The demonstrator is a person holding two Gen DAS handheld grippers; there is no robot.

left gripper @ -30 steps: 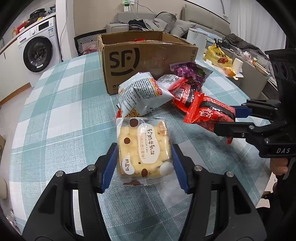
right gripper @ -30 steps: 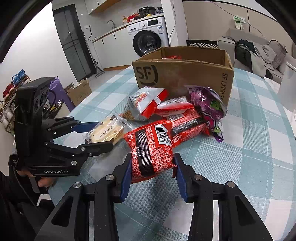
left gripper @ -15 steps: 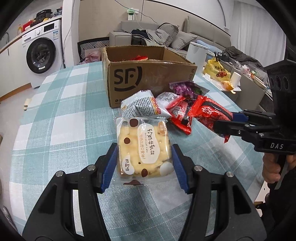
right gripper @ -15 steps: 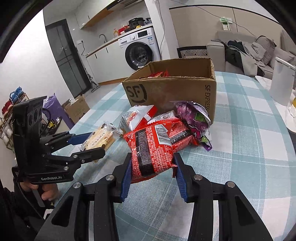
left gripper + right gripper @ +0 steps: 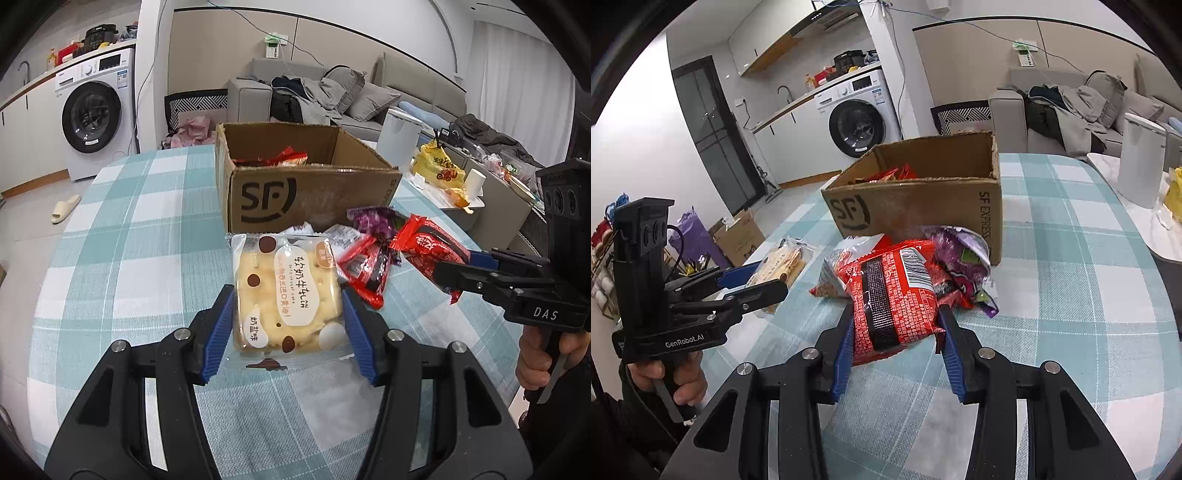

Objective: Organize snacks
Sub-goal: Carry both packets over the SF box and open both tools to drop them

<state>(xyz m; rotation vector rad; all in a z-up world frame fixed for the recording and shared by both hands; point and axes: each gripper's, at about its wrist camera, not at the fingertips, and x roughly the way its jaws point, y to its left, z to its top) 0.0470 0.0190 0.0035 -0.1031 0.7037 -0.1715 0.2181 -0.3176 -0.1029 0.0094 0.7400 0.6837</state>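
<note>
Left gripper: clamping the cracker packet, long axis running toward the cardboard box ahead.
Right gripper: pinching the red snack packet; box lying just beyond the loose snack pile, both grippers about equally near.
Hidden: box contents mostly hiding behind its wall.

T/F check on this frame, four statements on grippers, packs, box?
1. The left gripper grips a cracker pack. True.
2. The right gripper is empty. False: it grips a red pack.
3. The box is closed. False: it is open, with red packs inside.
4. A purple pack lies in front of the box. True.
</note>
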